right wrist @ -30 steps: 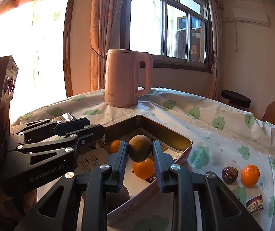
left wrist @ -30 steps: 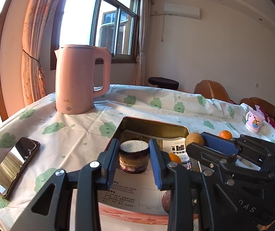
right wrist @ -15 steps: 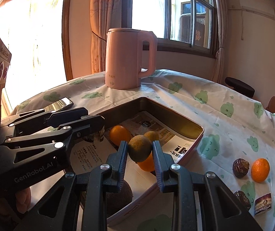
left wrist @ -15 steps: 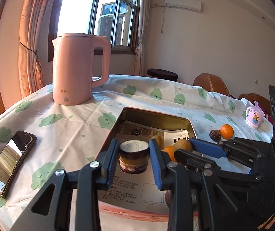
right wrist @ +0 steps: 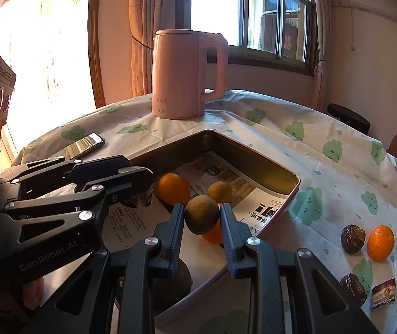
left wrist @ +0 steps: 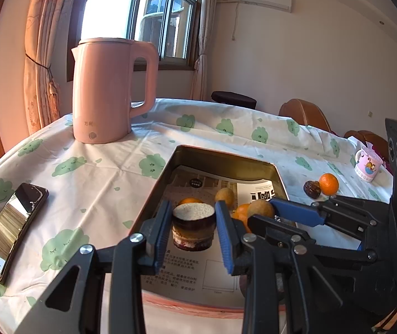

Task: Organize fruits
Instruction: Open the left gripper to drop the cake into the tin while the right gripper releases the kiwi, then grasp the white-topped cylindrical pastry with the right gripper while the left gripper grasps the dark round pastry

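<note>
Left gripper [left wrist: 193, 226] is clamped on a small layered cake [left wrist: 193, 229], pads pressing both sides, held above the paper-lined tin tray [left wrist: 227, 159]. My right gripper [right wrist: 201, 218] is closed on a brown-green round fruit [right wrist: 201, 217], also over the tray, just beside the left one. Inside tray: an orange [right wrist: 172, 188], another brownish fruit [right wrist: 219, 192], a dark round fruit [right wrist: 170, 281] near front wall. On the tablecloth [right wrist: 323, 167] to the right, outside tray: orange w/ date [right wrist: 352, 238] touching it, plus 2nd date & cake piece nearer me.
</note>
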Tool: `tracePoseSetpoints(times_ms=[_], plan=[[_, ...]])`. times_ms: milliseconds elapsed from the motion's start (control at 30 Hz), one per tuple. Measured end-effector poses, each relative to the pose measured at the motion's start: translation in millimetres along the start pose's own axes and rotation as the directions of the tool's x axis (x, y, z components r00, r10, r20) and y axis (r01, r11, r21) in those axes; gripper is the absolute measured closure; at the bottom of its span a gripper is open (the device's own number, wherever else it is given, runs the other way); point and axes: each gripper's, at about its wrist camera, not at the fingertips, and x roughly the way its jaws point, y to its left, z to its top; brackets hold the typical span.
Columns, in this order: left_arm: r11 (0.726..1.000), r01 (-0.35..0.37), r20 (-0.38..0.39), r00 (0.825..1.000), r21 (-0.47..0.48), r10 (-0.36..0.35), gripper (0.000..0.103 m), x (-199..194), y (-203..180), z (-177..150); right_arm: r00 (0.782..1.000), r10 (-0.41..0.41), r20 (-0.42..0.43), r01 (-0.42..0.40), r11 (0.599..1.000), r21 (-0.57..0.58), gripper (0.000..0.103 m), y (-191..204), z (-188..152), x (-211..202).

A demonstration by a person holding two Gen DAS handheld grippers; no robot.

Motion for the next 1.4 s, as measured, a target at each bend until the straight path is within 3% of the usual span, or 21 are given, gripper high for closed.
tracePoseSetpoints(times_ms=[167, 267, 300, 333, 500, 700, 900, 1100, 1267, 1400], plan=[[1.000, -0.006, -0.002, 1.000, -0.001, 0.006, 0.069, 0.7, 0.3, 0.1, 1.000, -0.002, -0.005, 0.002, 1.000, 0.002, 0.074, 0.6, -0.3, 0.5], [1.000, -0.008, 0.007, 1.000, 0.005, 0.008, 0.065, -1.1, -0.5, 0.1, 1.000, -0.003, -0.006, 0.003, 1.000, -0.001, 0.056, 0.7, -0.2, 0.8], [1.000, -0.011, 0.011, 1.000, 0.004, 0.011, 0.060, -1.8, -0.4, 0.1, 1.000, -0.007, -0.004, 0.007, 1.000, -0.004, 0.048, 1.2, -0.4, 0.5], [1.000, -0.013, 0.015, 1.000, 0.002, 0.013, 0.053, -2.8, -0.3, 0.1, 1.000, -0.009, 0.000, 0.009, 1.000, -0.007, 0.047, 1.8, -0.6, -0.4], [1.000, -0.010, 0.053, 0.999, -0.007, 0.010, 0.032, -14.1, -1.1, 1.2, 0.999, -0.027, 0.027, 0.028, 1.000, -0.007, 0.047, 1.6, -0.6, -5.9], [1.000, 0.004, 0.114, 0.993, -0.015, -0.003, 0.023, -33.2, -8.5, 10.5, 0.995, -0.066, 0.078, 0.064, 0.998, 0.021, 0.047, -10.8, -5.5, -26.9], [0.997, 0.056, 0.118, 0.991, 0.049, -0.061, 0.022, -34.6, -45.8, 14.7, 0.979, -0.175, 0.101, 0.167, 0.983, 0.082, 0.047, -59.8, -19.4, -68.6], [0.984, 0.086, 0.083, 0.991, 0.159, -0.100, 0.017, -18.0, -103.6, 11.2, 0.937, -0.346, 0.044, 0.329, 0.920, 0.213, 0.045, -134.2, -44.3, -98.1], [0.975, 0.103, 0.032, 0.993, 0.198, -0.111, 0.017, 6.4, -134.1, 12.6, 0.934, -0.355, -0.039, 0.352, 0.897, 0.266, 0.046, -165.3, -60.2, -95.6], [0.972, 0.116, -0.015, 0.993, 0.205, -0.115, 0.017, 24.7, -146.4, 13.2, 0.953, -0.291, -0.089, 0.304, 0.910, 0.283, 0.046, -171.9, -63.7, -82.5]])
